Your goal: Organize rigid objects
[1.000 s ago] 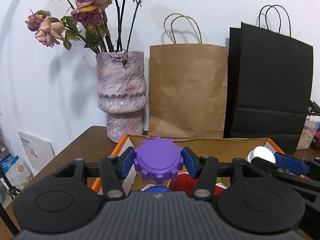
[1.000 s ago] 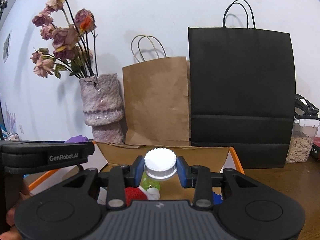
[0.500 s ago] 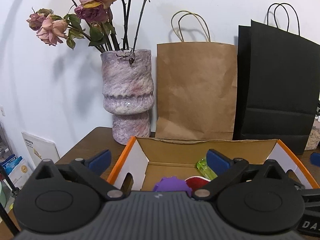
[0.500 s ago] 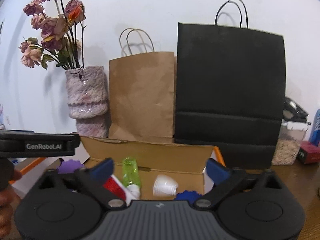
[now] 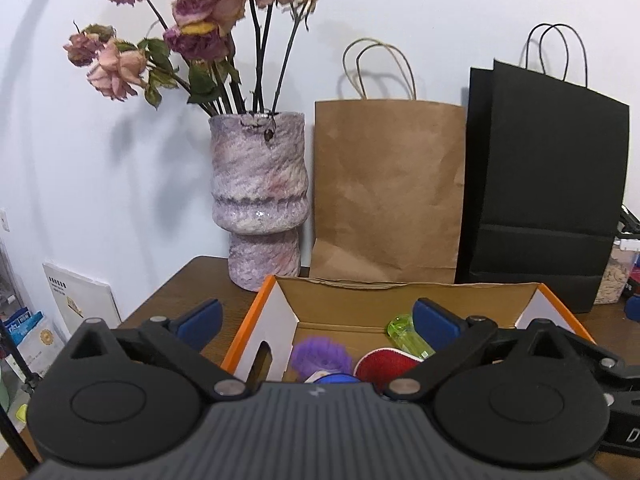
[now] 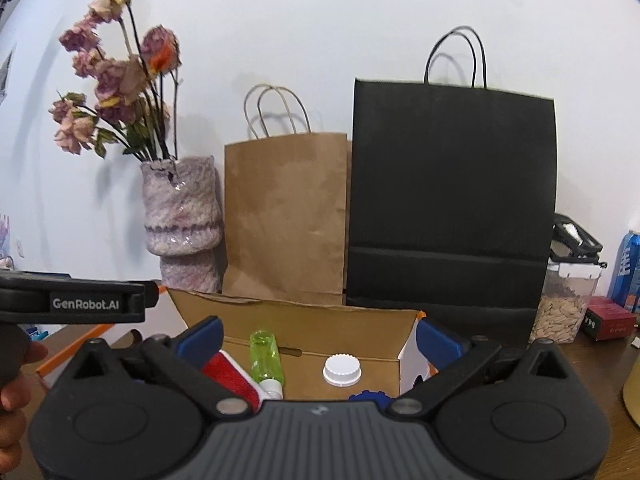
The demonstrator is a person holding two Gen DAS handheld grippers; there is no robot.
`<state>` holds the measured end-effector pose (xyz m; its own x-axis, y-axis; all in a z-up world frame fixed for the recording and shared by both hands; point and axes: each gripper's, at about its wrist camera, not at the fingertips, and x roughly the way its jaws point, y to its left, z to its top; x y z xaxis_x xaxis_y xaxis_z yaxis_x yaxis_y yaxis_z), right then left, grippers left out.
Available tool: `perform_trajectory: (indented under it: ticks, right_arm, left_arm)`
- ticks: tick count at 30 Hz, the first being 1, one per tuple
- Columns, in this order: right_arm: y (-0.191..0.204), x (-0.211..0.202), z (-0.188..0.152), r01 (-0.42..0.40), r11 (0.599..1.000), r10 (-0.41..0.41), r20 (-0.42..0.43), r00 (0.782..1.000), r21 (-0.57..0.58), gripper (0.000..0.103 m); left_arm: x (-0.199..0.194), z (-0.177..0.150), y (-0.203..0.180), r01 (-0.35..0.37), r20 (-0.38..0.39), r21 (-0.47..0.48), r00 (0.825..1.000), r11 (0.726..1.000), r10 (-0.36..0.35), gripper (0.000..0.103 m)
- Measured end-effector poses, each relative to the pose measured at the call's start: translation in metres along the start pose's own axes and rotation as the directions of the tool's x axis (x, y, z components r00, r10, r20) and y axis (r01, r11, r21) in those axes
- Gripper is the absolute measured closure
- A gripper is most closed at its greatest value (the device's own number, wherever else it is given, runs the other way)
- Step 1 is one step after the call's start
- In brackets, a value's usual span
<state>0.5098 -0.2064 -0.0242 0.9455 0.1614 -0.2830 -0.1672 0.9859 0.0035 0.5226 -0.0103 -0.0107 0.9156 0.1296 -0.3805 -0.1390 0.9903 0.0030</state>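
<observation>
Both of your grippers stand at full spread with nothing between the pads. Left gripper hangs over the near left part of the cardboard box; right gripper hangs over its right half. Neither touches a thing.

Purple knob lies on the box floor directly below your left jaws, which reads as a drop spot. White cap sits flat, top up, under your right jaws. Green bottle lies on its side between them, cap toward you, next to a red piece. Rigid pieces are collected inside one open box, so the walls keep round ones from rolling off the table.

Hard to make out:
- blue toothed part, mostly cut off by your right gripper's body;
- a second blue piece under the left gripper's body, shape unclear;
- the red piece, half covered in both views; I cannot tell what it is;
- near wall of the box, fully hidden.

Vase and paper bags stand behind the box, apart from it.
</observation>
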Motion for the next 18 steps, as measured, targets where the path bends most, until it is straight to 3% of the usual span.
perform_trajectory:
  ticks: [7,18]
  right_arm:
    - [0.003,-0.050,0.004,-0.013,1.000,0.013,0.034,0.999,0.009,0.000]
    - [0.021,-0.168,-0.005,-0.036,0.999,0.035,0.060,0.998,0.008,0.000]
  left_arm:
    - [-0.050,-0.004,0.001,0.001,0.022,0.019,1.000,1.000,-0.002,0.000]
    - [-0.172,-0.031,0.013,0.027,0.023,0.028,0.999,0.999,-0.028,0.000]
